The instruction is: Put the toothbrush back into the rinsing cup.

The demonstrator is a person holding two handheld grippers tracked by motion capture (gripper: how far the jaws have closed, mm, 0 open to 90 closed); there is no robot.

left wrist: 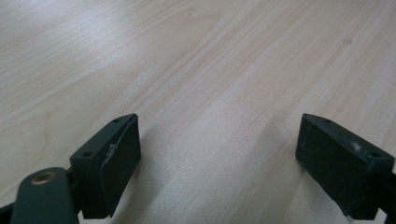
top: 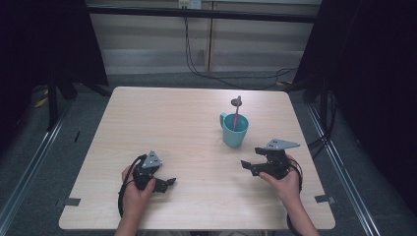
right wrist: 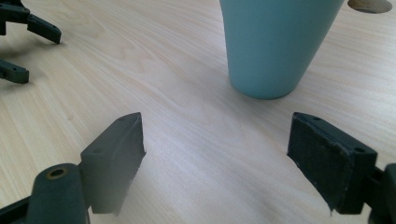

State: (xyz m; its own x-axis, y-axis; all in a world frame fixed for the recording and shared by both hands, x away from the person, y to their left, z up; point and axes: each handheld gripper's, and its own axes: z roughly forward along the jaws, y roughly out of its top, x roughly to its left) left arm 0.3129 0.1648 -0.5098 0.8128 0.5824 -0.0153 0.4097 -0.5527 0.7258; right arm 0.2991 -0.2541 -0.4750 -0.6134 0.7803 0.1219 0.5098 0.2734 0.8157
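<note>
A teal mug (top: 234, 130) stands upright right of the table's middle, with a pink-handled utensil (top: 237, 114) leaning in it, its grey head above the rim. My right gripper (top: 252, 157) rests in a hand near the front right, just in front of the mug, its jaws open and pointing left. In the right gripper view the mug (right wrist: 275, 42) sits close ahead, beyond the open, empty gripper (right wrist: 217, 126). My left gripper (top: 167, 183) lies at the front left, jaws pointing right. In its own view the left gripper (left wrist: 219, 135) is open over bare wood.
The light wooden table (top: 172, 123) is bare between the two grippers. The left gripper (right wrist: 23, 28) appears far off in the right gripper view. Dark curtains flank the table, and cables (top: 221, 78) lie on the floor behind its far edge.
</note>
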